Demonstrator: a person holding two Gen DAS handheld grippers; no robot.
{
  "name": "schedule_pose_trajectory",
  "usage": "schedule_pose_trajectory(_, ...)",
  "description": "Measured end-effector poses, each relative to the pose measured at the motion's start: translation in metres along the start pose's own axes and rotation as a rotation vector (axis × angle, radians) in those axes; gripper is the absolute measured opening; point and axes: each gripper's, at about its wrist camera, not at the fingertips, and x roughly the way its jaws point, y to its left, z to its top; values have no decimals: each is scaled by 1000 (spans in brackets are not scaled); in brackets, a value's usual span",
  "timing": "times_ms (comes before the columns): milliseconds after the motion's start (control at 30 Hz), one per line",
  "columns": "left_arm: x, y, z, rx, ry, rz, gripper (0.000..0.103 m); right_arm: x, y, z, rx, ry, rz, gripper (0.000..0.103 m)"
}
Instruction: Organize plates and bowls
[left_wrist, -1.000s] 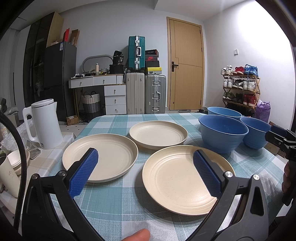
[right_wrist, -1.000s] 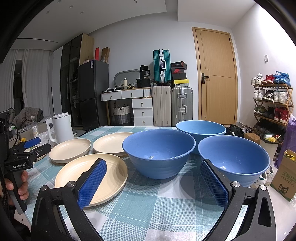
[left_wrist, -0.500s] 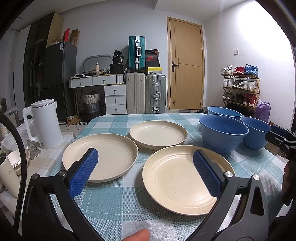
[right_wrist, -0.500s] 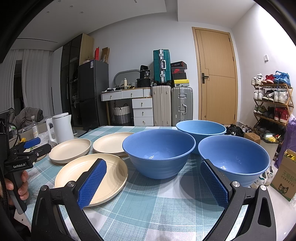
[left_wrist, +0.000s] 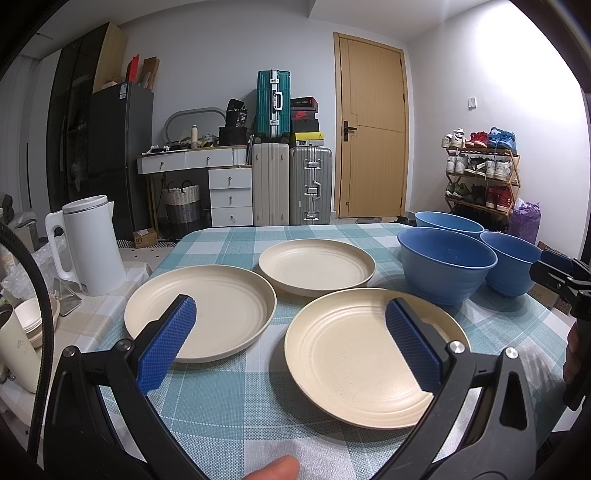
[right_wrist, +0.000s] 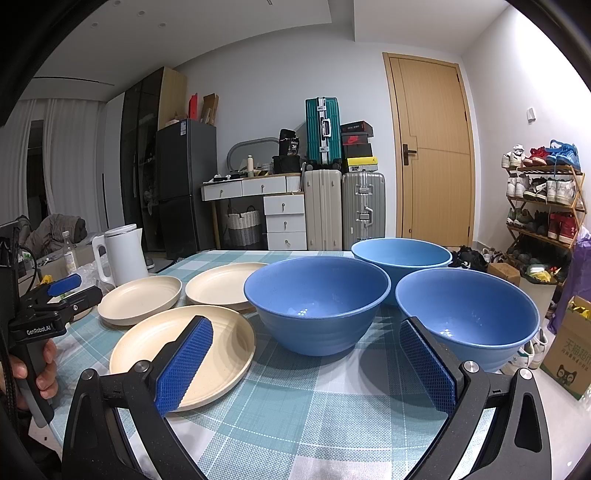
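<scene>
left gripper (left_wrist: 291, 339) spread wide, empty, hovering over near plate (left_wrist: 373, 354) | right gripper (right_wrist: 306, 363) spread wide, empty, facing 3 blue bowls (right_wrist: 317, 299) | 3 cream plates lie apart on checked tablecloth (left_wrist: 229, 398) | risk: low plate rim may slip from pads; right-hand bowl (right_wrist: 469, 314) near table edge could be nudged off

White kettle (left_wrist: 90, 245) left of checked tablecloth (left_wrist: 236, 391). Far off: suitcases (left_wrist: 290, 184), door (left_wrist: 373, 133). Shoe rack (left_wrist: 480, 173) far right.
</scene>
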Motion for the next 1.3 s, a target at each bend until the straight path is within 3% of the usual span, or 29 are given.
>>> schedule_pose_trajectory(767, 6, 18, -2, -26, 41, 32, 102, 12, 2, 0, -3, 53, -2, 103)
schedule_pose_trajectory(1067, 3, 25, 19, -32, 115, 89, 102, 15, 9, 15, -4, 88, 35, 103)
schedule_pose_trajectory(1300, -13, 38, 40, -88, 109, 103, 102, 18, 25, 34, -18, 109, 68, 103)
